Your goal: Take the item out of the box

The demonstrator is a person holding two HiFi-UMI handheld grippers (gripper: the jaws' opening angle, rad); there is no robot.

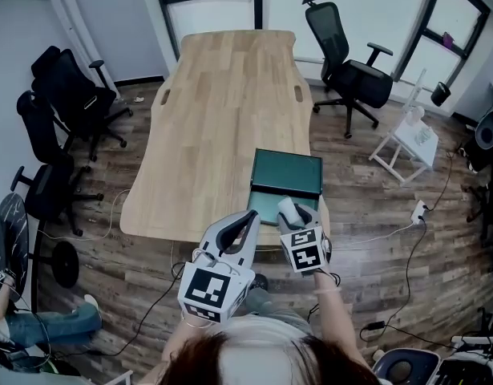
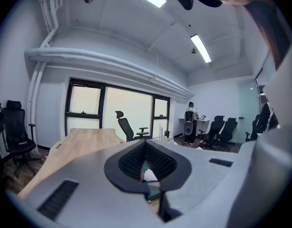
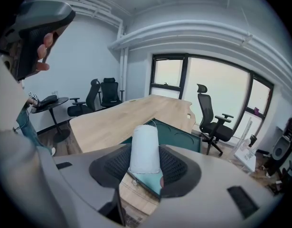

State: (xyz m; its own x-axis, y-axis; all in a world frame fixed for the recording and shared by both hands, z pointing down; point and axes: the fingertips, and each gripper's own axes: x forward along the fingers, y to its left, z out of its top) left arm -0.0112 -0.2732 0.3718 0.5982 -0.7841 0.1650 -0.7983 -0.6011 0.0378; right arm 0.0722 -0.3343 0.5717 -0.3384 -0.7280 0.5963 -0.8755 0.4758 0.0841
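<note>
Pressure from my right gripper (image 3: 146,167) clamps the white cylindrical roll (image 3: 145,148), held over the open green box (image 1: 286,175) at the wooden table's (image 1: 222,111) near edge. My left gripper (image 2: 146,164) is pinched together on nothing.

Two grippers at a green box (image 1: 285,175) on a wooden table (image 1: 222,111).
The box lies open at the table's near right corner. The right gripper (image 1: 290,209) holds a white roll (image 1: 287,211) at its tip, over the box's near end. The left gripper (image 1: 251,216) points at the box from just beside its left edge. Black chairs (image 1: 346,62) stand around on the wood floor.
</note>
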